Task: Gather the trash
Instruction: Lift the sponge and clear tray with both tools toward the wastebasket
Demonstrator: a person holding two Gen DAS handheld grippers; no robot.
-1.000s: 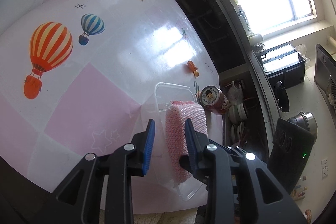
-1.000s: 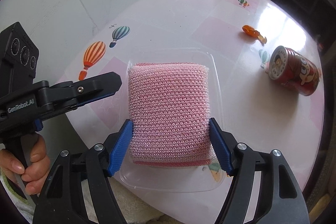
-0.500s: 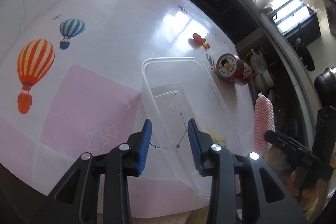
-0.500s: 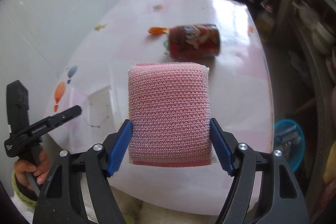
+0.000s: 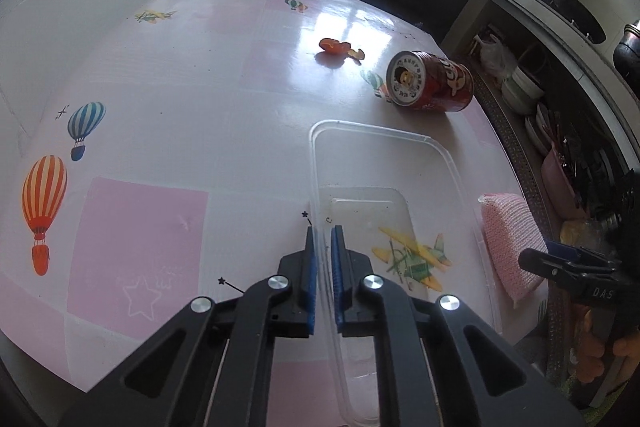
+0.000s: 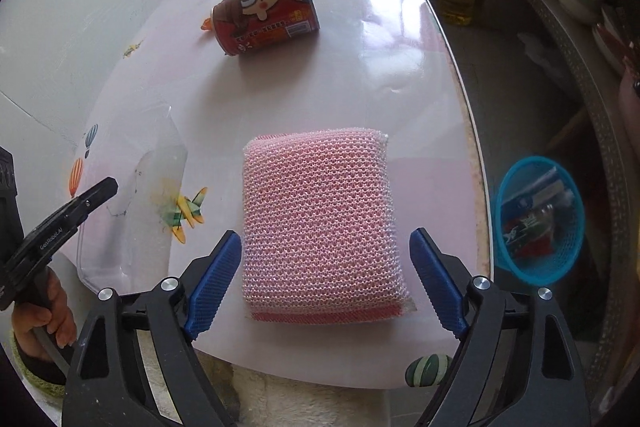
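Sponge left the tray; right tongs released, left tongs clenched (on its wall).

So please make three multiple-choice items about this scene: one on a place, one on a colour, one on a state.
1. Where does the pink sponge lie?
A. in the clear container
B. on the table, beside the clear container
C. in the blue basket

2. What colour is the basket on the floor?
A. blue
B. red
C. white

3. How is the drink can?
A. upright
B. crushed flat
C. lying on its side

Answers: 1 B, it rests on the table, between the open fingers of the right tool. 2 A, its mesh wall is blue. 3 C, its round end faces sideways.
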